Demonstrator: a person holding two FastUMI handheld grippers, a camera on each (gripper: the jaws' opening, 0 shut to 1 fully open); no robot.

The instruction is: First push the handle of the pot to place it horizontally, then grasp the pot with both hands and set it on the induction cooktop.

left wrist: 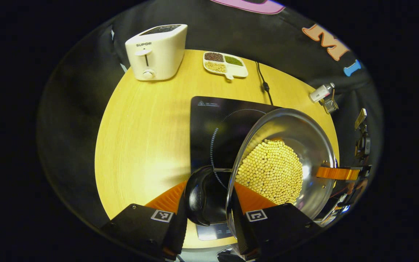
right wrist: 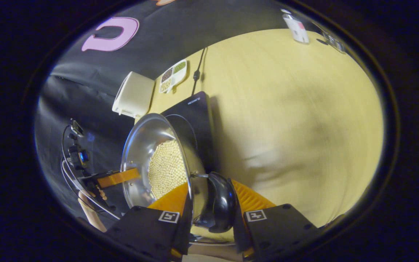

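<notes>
Yellow wood tabletop (left wrist: 147, 138) carries the black induction cooktop (left wrist: 213, 120), with a white toaster (left wrist: 156, 51) at about eleven o'clock from it and a divided dish of grains (left wrist: 225, 63) at twelve. The steel pot (left wrist: 293, 134), holding pale beans (left wrist: 270, 171), seems to be held tilted above the cooktop's right half in the left gripper view.

The left gripper (left wrist: 209, 198) has its fingers closed on the near black side handle (left wrist: 198, 194), one finger outside it, the other along the pot wall. The right gripper (right wrist: 211, 203) clamps the opposite handle (right wrist: 220, 205) the same way. Each gripper shows across the rim in the other's view, at about three o'clock (left wrist: 336, 173) and nine o'clock (right wrist: 116, 177).

By my reading the pot's handle-to-handle axis runs straight between the two grippers, so lowering calls for both to drop evenly and shift toward the ring centre, which lies at about ten o'clock from the pot.

The pot's underside and any gap to the glass are hidden, so contact can't be judged.
</notes>
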